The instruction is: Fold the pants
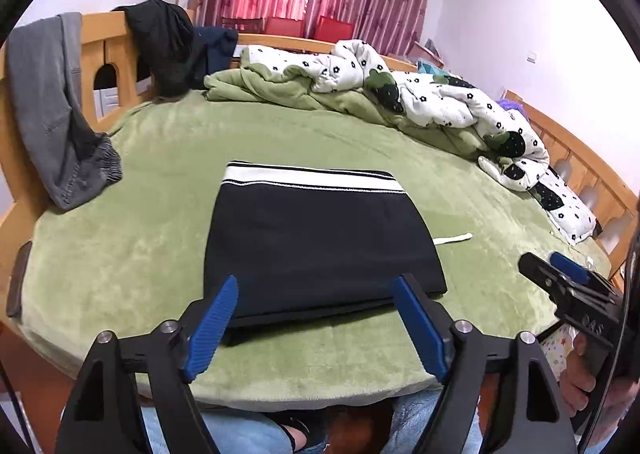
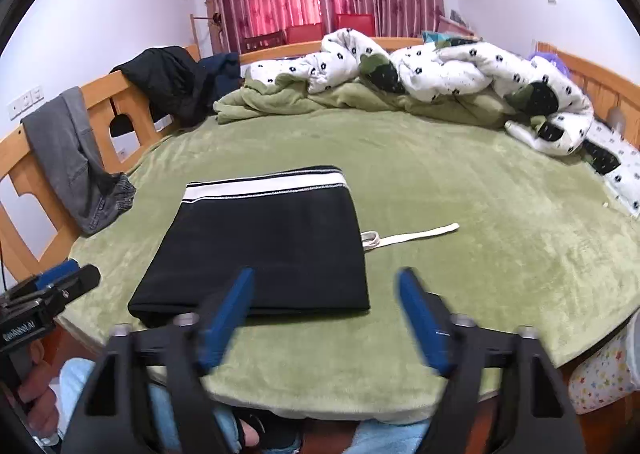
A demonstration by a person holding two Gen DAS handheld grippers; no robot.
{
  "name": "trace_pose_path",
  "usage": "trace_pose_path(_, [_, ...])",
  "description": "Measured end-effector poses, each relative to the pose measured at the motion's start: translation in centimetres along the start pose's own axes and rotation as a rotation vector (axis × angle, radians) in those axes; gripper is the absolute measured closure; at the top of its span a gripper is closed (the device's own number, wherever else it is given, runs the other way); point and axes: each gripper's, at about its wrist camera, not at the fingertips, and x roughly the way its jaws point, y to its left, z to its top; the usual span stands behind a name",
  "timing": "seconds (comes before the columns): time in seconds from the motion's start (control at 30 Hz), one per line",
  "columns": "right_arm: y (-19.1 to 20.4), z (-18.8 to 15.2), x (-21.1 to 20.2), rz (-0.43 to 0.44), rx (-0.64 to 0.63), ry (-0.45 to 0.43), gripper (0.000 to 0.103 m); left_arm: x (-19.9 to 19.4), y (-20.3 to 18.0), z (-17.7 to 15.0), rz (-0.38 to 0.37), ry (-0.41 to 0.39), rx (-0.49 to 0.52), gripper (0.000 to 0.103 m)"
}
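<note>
Left claw (image 1: 316, 290) and right claw (image 2: 326, 282) gape wide, empty, above folded pants (image 1: 316, 238)

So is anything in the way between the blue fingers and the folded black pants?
Nothing visible. Both the left gripper and right gripper are open above the green fleece blanket, with only bare blanket before the folded black pants.

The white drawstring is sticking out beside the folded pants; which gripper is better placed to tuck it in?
Probably the right gripper: the drawstring trails from the pants' right edge, ahead of its open, empty fingers. The left gripper faces the pants' middle, so it would have to cross over them.
</note>
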Motion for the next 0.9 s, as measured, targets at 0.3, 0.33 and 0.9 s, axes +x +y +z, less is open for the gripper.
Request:
trace_pose_path(0.3, [0.2, -1.5, -3.0, -0.08, -0.029, -0.031, 0.008, -2.0, -0.5, -0.8, 0.025, -0.007, -0.005, 0.023])
trace_pose_path(0.33, [0.1, -1.6, -3.2, -0.082, -0.029, -0.031, 0.008, -2.1, -0.5, -0.9, 0.023, -0.006, -0.007, 0.023])
trace_pose_path(0.9, [-0.3, -1.8, -5.0, -0.096, 0.01, -0.049, 0.008, -2.8, -1.1, -1.1, 0.035, -0.012, -0.012, 0.023])
